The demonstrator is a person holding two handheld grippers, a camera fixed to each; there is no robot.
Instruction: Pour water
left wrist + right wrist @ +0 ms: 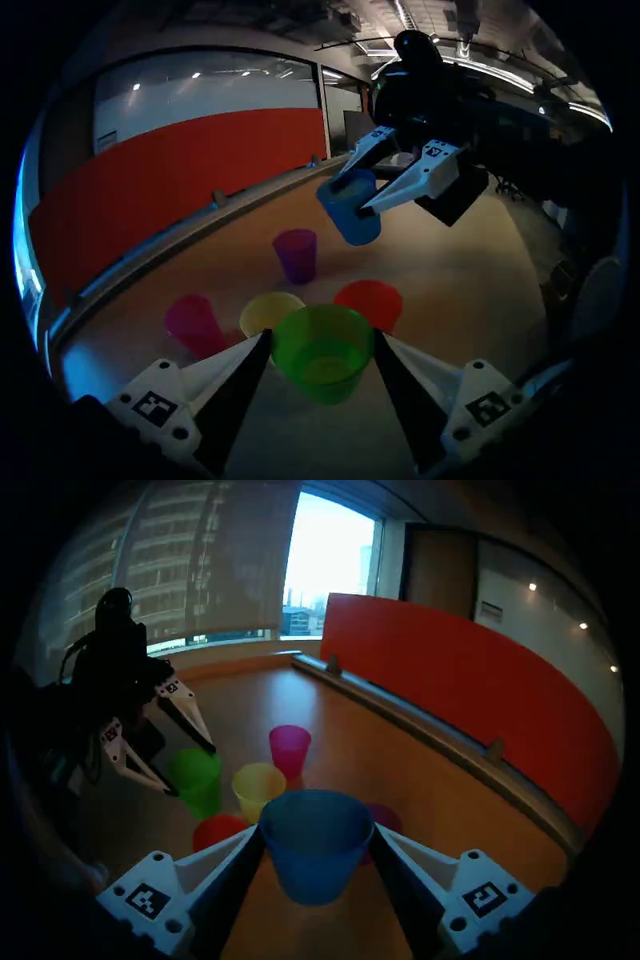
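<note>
1. Green cup [322,352] sits pinched between both fingers of our left gripper [320,340].
2. We see our right gripper [316,834] clamping the blue cup [316,856], which is raised and tilted above the wooden table [464,272].
3. Beyond the green cup we see a purple cup [296,254], pink cup [192,322], yellow cup [268,310] and red cup [370,302] standing on the table.
</note>
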